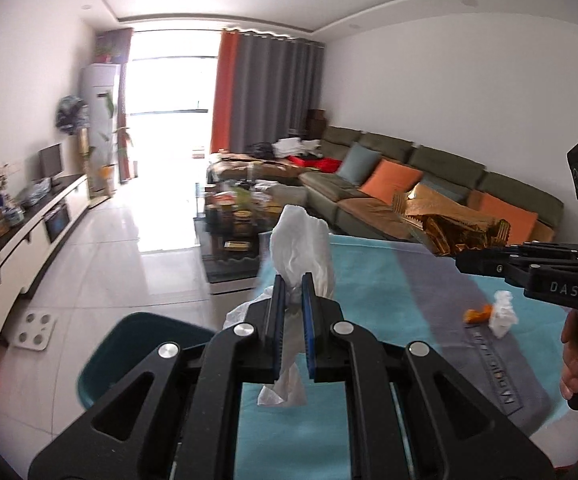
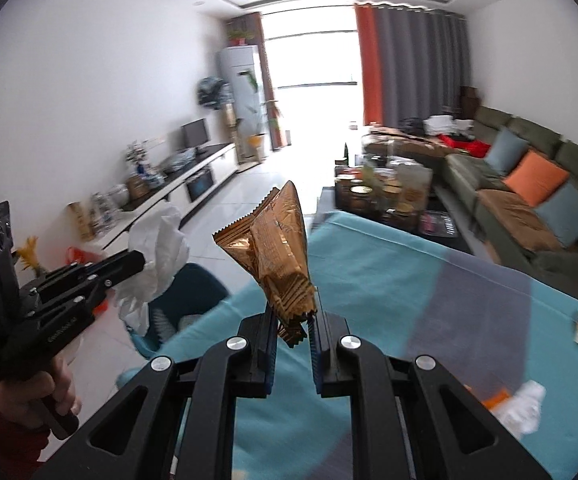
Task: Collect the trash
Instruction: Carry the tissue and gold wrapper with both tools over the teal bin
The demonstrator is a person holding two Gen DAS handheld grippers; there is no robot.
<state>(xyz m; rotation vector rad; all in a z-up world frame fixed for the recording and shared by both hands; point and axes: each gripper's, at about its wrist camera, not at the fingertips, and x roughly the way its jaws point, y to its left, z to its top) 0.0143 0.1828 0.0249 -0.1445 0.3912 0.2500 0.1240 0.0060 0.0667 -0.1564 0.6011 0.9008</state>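
Two trash items held above teal-covered surface (image 1: 369,264), teal bin (image 1: 137,344) below left.
Left wrist: left gripper (image 1: 293,292), jaws clamped on white tissue (image 1: 301,248); loose tail, risk of snagging the bin rim. Right wrist: right gripper (image 2: 293,320), jaws pinching gold wrapper (image 2: 277,252) by its lower edge; slick foil, risk of slipping out short of the bin (image 2: 193,300).

The left claw (image 1: 292,292) is clamped on a white crumpled tissue (image 1: 301,248), its fingers pointing forward and slightly down. The right claw (image 2: 293,320) pinches a gold foil wrapper (image 2: 279,256) between its pads, angled downward. A hand (image 2: 55,384) grips the left claw's handle, red sleeve behind.
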